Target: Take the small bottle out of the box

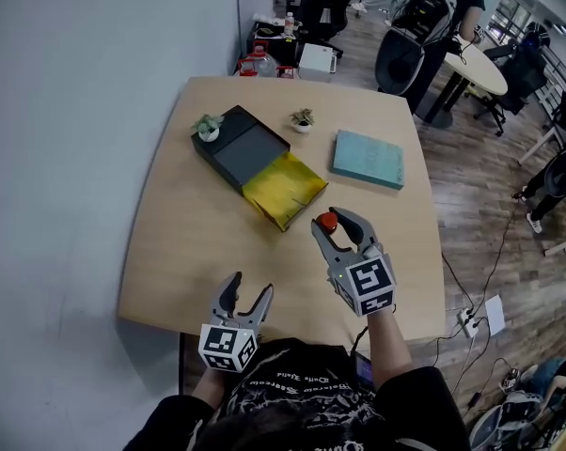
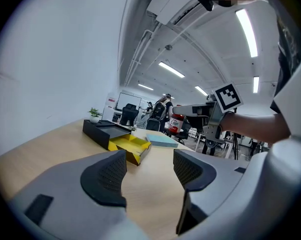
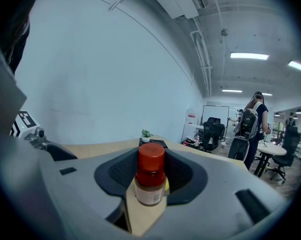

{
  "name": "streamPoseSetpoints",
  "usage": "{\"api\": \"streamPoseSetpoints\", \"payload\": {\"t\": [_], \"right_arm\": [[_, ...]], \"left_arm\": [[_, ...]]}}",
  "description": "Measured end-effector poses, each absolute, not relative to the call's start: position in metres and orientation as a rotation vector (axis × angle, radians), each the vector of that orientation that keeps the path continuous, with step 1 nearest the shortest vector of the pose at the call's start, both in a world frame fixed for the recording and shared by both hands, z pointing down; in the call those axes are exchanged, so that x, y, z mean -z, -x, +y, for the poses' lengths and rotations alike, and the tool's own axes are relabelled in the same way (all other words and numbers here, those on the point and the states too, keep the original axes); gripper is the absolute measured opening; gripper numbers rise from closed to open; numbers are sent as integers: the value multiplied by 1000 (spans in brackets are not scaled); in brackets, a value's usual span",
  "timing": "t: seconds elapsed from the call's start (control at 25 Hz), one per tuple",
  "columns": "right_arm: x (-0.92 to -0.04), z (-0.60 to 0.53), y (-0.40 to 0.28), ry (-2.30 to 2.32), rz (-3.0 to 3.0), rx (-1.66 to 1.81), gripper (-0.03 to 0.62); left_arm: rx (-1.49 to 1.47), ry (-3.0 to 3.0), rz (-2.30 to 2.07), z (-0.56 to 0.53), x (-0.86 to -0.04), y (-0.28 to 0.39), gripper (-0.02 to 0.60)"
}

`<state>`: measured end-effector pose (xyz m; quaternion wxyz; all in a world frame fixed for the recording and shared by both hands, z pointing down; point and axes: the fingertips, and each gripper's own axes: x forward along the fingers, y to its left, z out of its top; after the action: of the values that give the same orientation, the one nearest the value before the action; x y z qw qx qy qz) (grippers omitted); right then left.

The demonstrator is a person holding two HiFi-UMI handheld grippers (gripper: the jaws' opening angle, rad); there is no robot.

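Observation:
The small bottle [image 1: 327, 221], red-capped with a pale label, stands upright between the jaws of my right gripper [image 1: 333, 224], which is shut on it above the table, just right of the box's pulled-out yellow drawer [image 1: 283, 188]. In the right gripper view the bottle [image 3: 150, 176] is pinched between both pads. The black box [image 1: 239, 146] lies at the table's far left. My left gripper [image 1: 246, 299] hovers open and holds nothing near the front edge; its view shows the box [image 2: 112, 134] and the held bottle [image 2: 176, 122] ahead.
A teal book [image 1: 369, 159] lies flat at the far right of the wooden table [image 1: 170, 252]. Two tiny potted plants [image 1: 207, 127] [image 1: 303, 119] stand by the box. Office chairs, a round table and a person are beyond the far edge.

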<state>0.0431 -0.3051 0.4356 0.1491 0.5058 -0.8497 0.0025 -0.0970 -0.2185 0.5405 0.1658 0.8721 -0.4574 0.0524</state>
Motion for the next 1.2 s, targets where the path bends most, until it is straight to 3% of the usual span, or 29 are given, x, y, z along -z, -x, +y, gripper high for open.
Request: {"api": "streamPoseSetpoints", "payload": {"t": [1.2], "right_arm": [[-500, -195, -88, -1710, -2326, -233, 160]], "left_arm": [[-146, -2561, -1215, -197, -539, 83, 299]]}}
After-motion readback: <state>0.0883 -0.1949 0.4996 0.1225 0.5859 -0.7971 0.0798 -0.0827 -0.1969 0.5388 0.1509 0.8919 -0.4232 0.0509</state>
